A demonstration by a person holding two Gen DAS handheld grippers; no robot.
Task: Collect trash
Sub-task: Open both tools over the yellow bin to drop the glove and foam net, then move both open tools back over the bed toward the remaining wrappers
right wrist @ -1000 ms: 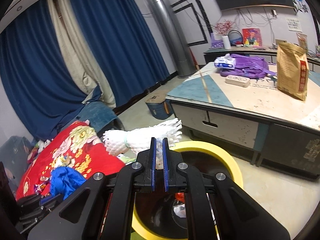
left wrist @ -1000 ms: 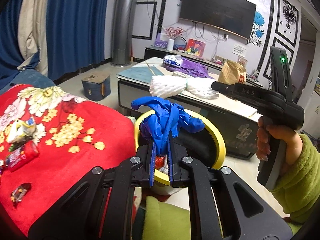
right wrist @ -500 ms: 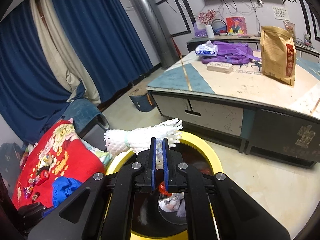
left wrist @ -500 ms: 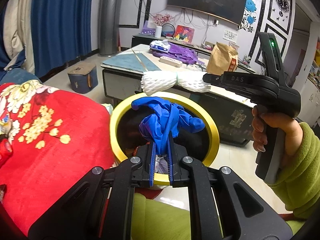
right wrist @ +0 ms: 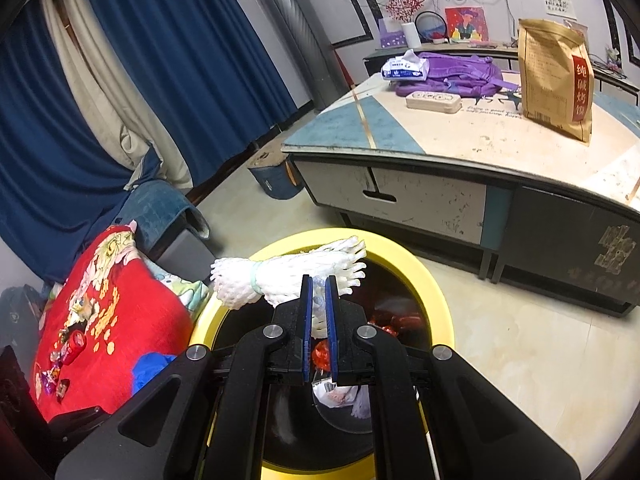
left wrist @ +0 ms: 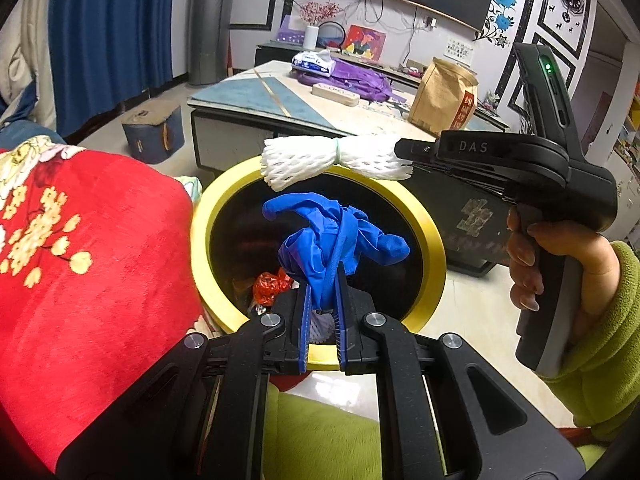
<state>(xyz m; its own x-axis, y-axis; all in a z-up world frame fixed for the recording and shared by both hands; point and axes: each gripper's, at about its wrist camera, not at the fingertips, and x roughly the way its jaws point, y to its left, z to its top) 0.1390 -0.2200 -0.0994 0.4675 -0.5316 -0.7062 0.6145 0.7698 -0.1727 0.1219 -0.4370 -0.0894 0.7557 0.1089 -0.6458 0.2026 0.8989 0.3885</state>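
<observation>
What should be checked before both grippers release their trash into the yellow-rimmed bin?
1. Left gripper shut on the blue glove: ok.
2. Right gripper shut on the white foam fruit net: ok.
3. Glove over the yellow-rimmed bin opening: ok.
4. Foam net over the opening: cannot tell; in the right wrist view its banded end reaches the rim on the cushion side.
5. Room in the bin: ok; only a red wrapper and scraps lie low inside.
6. Trash left on the red floral cushion: not ok, wrappers remain.
</observation>
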